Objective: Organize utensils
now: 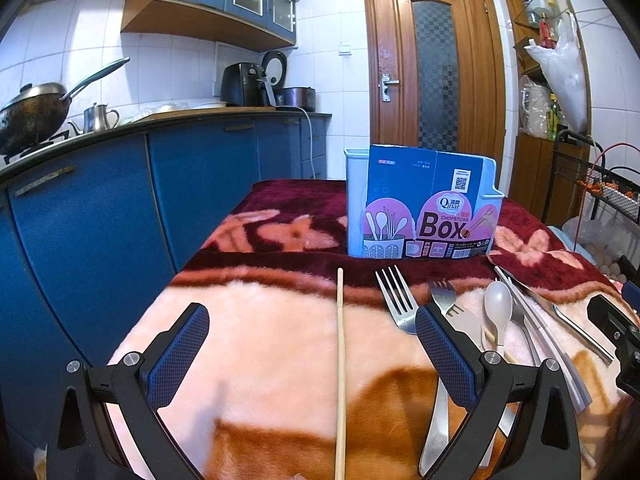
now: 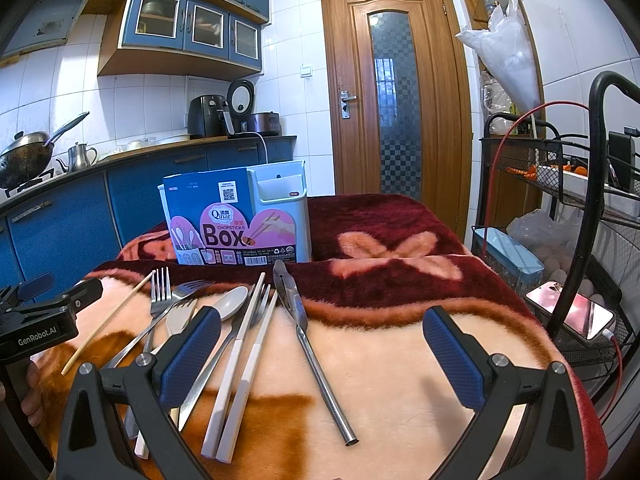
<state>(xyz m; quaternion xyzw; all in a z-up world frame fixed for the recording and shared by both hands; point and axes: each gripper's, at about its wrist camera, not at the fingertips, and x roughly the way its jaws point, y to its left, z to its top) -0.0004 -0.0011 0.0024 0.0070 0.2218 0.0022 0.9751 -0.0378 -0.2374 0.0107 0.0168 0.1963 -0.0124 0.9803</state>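
A light blue chopsticks box (image 1: 420, 208) with a blue and pink label stands on the blanket-covered table (image 1: 260, 320); it also shows in the right wrist view (image 2: 248, 220). In front of it lie a single wooden chopstick (image 1: 340, 360), metal forks (image 1: 396, 300), a white spoon (image 1: 498, 308), white-handled chopsticks (image 2: 240, 360) and a metal knife-like tool (image 2: 308, 336). My left gripper (image 1: 312, 344) is open, with the wooden chopstick between its fingers. My right gripper (image 2: 320, 352) is open above the metal tool.
Blue kitchen cabinets (image 1: 120, 200) with a wok (image 1: 32, 116) stand to the left. A wooden door (image 1: 432, 68) is behind the table. A black wire rack (image 2: 560, 240) with a phone (image 2: 572, 312) stands close to the table's right edge.
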